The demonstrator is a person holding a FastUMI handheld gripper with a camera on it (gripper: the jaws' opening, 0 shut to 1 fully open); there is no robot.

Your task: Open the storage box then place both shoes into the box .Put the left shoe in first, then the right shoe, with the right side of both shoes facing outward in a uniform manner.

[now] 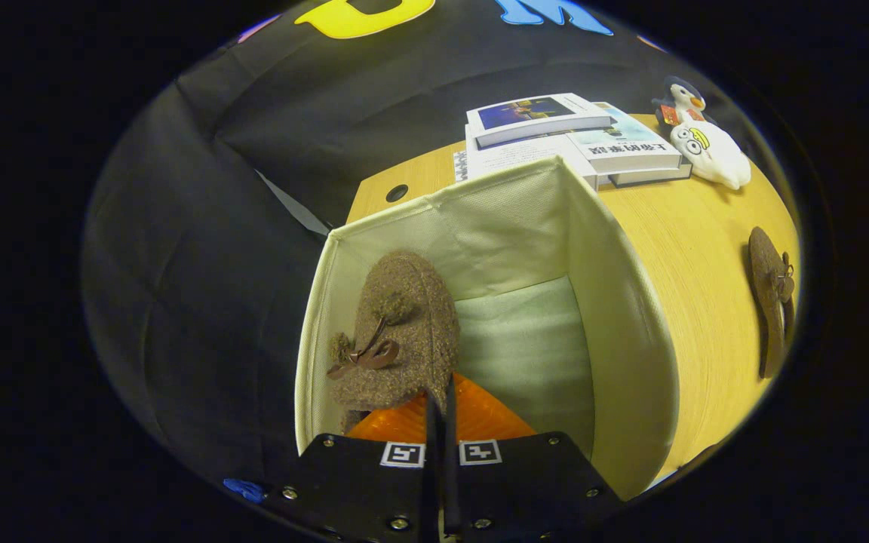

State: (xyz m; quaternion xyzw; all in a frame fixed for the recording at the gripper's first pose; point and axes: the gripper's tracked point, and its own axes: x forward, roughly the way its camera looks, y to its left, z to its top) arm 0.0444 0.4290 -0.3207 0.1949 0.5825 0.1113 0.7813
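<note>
A cream fabric storage box stands open on the wooden table. A brown fuzzy shoe with a small bow and an orange sole hangs inside the box, against its left wall, toe pointing away from me. My gripper is over the box with its two fingers pressed together on the shoe's near edge. The second brown shoe lies on its side on the table, to the right of the box.
Beyond the box lies a stack of books. A penguin toy and a white plush toy sit at the far right of the table. The black booth cloth hangs close on the box's left.
</note>
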